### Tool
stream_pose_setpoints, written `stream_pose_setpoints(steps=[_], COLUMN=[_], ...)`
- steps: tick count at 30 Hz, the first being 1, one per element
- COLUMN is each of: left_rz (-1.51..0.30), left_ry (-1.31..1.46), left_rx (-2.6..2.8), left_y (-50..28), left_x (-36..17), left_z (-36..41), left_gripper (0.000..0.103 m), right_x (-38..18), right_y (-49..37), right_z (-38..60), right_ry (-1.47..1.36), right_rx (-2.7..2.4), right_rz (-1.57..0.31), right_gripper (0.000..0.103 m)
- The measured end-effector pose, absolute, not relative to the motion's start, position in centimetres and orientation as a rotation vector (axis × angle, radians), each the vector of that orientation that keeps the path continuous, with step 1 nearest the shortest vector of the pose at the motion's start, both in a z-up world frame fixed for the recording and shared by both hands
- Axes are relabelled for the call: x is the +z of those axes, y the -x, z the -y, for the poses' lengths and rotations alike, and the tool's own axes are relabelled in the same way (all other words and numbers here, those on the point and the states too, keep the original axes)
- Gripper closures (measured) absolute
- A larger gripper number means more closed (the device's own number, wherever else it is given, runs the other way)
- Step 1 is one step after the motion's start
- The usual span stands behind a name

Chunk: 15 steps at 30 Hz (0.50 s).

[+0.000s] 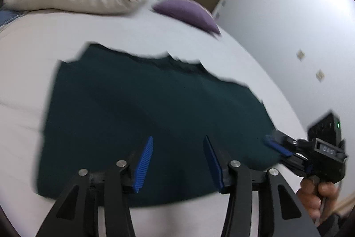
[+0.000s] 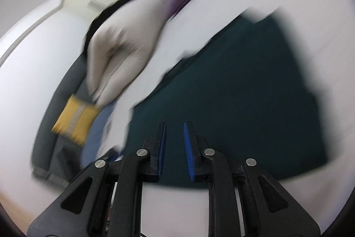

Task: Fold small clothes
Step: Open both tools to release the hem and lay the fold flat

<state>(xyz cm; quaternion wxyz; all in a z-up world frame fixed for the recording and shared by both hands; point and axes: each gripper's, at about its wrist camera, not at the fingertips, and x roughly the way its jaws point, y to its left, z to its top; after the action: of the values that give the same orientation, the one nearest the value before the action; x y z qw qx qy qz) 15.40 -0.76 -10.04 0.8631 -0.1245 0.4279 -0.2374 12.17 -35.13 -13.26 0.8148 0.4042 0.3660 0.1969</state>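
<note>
Hovering over the dark green garment (image 1: 155, 117) spread flat on the white bed (image 1: 133, 32), your left gripper (image 1: 178, 161) has jaws spread wide; your right gripper (image 2: 175, 148) holds a narrower gap, gripping nothing.

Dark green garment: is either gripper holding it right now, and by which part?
Nothing is held. The left gripper and right gripper are both open over the near edge of the dark green garment, no fabric between the fingers.
</note>
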Motion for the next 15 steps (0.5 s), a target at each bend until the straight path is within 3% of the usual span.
stream_pose_setpoints(steps=[3, 6, 15], left_rz=[-0.944, -0.955, -0.925], left_ry=[0.253, 0.289, 0.361], left_rx=[-0.464, -0.451, -0.406], left_y=[-15.8, -16.1, -13.5], left_x=[-12.3, -13.4, -13.6], left_z=[1.5, -0.4, -9.1], left_gripper=[0.054, 0.073, 0.073], right_x=[-15.8, -19.5, -20.5], right_y=[-13.3, -14.3, -9.0], right_z=[30.1, 28.6, 42.0], right_ry=[-0.855, -0.873, -1.068], right_rx=[0.490, 0.453, 0.240], right_rz=[-0.870, -0.965, -0.756], right_gripper=[0.086, 0.089, 0.090])
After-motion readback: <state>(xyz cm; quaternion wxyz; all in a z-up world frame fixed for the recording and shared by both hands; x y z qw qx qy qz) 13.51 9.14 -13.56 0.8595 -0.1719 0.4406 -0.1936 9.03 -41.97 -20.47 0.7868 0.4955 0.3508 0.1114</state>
